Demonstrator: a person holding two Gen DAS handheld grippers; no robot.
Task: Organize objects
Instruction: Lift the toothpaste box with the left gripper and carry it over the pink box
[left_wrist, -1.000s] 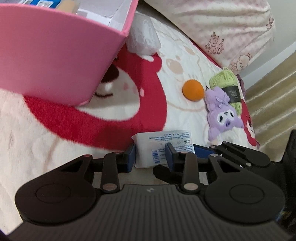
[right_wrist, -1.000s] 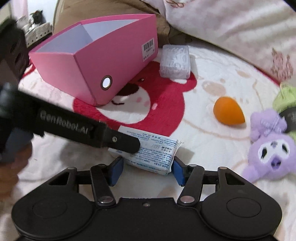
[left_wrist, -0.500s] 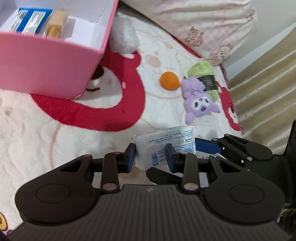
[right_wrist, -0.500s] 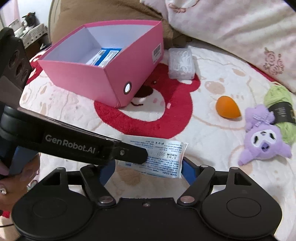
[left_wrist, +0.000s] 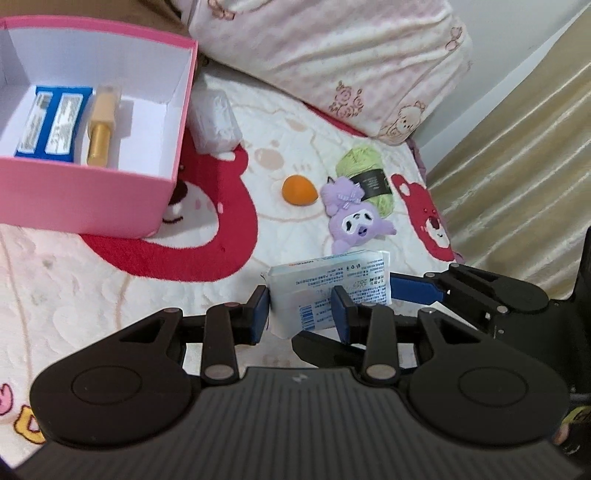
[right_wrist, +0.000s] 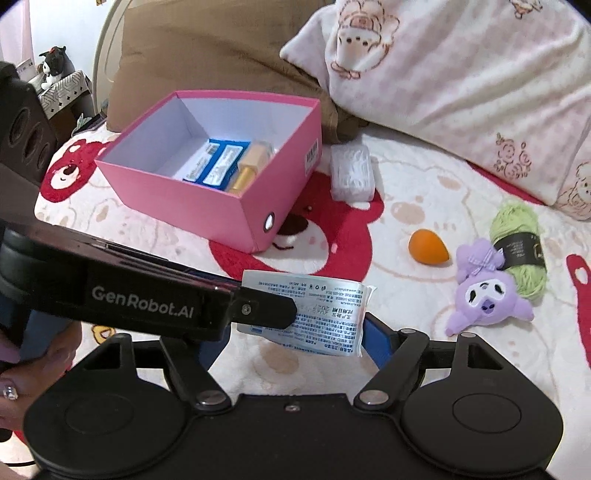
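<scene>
A white printed packet (left_wrist: 325, 284) hangs above the bear-patterned blanket, and my left gripper (left_wrist: 299, 314) is shut on its lower end. In the right wrist view the same packet (right_wrist: 325, 314) sits between the wide jaws of my right gripper (right_wrist: 291, 339), which is open; its right blue pad (right_wrist: 376, 332) stands just off the packet's edge. The left gripper's black finger (right_wrist: 147, 299) crosses in front and hides the other pad. A pink box (left_wrist: 92, 192) stands open at the far left, holding blue packets (left_wrist: 51, 125) and a gold tube (left_wrist: 101, 133).
On the blanket lie a white wrapped pack (right_wrist: 351, 171) beside the box, an orange egg-shaped sponge (right_wrist: 428, 245), a purple plush (right_wrist: 484, 295) and green yarn (right_wrist: 517, 236). Pillows (right_wrist: 461, 81) line the back. A curtain (left_wrist: 517, 147) hangs at the right. A hand (right_wrist: 22, 376) holds the left gripper.
Both grippers have risen off the blanket with the packet. The right jaws have spread wide and let go of it, while the left keeps its grip. The box's inside has come into view.
</scene>
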